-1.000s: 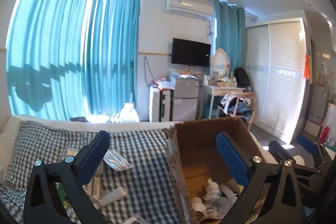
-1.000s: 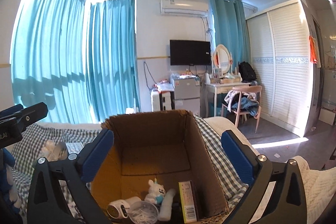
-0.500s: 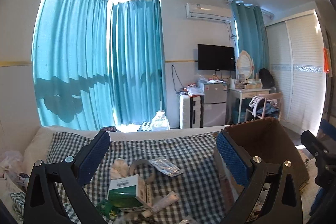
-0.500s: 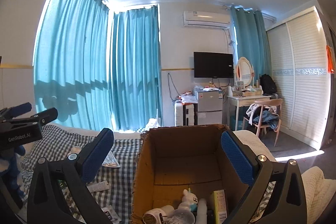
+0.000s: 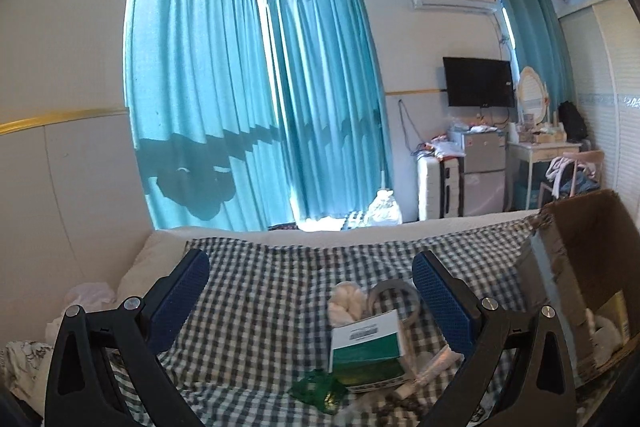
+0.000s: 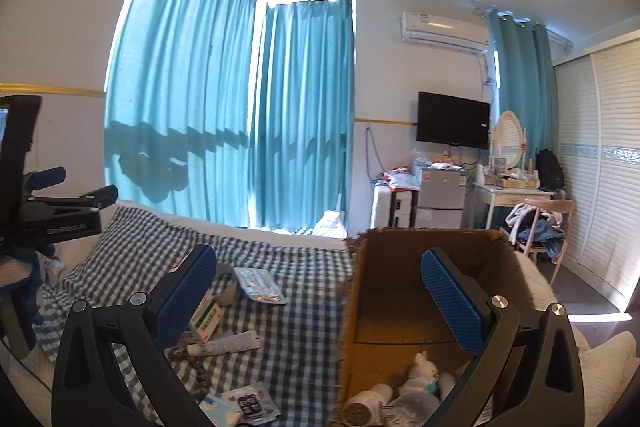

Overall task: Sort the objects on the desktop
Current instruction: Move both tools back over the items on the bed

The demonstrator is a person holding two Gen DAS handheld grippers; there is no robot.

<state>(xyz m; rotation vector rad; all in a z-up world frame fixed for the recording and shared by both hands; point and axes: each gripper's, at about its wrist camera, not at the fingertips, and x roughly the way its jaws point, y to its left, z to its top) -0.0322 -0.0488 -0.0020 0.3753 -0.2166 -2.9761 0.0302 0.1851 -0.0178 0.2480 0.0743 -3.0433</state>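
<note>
My left gripper (image 5: pixel 312 303) is open and empty above the checked cloth (image 5: pixel 260 287). Just beyond its fingers lie a green-and-white box (image 5: pixel 366 351), a white wad (image 5: pixel 347 303), a tape roll (image 5: pixel 394 297), a tube (image 5: pixel 434 367) and a green wrapper (image 5: pixel 320 389). My right gripper (image 6: pixel 318 303) is also open and empty, straddling the left wall of the cardboard box (image 6: pixel 400 267). A small white toy (image 6: pixel 420 377) and other items lie inside the box. Left of it sit a blister pack (image 6: pixel 258 285), the tube (image 6: pixel 228 343), beads (image 6: pixel 196 367) and a sachet (image 6: pixel 252 405).
The cloth covers a bed with white bedding at its edges. In the right wrist view the left gripper's body (image 6: pixel 52 223) is at the far left. Teal curtains, a wall TV, a fridge, a dressing table and a chair stand beyond the bed.
Both views have swung to the left. The cardboard box has slid toward the right edge of each view, and the loose items on the cloth now lie ahead of the left gripper.
</note>
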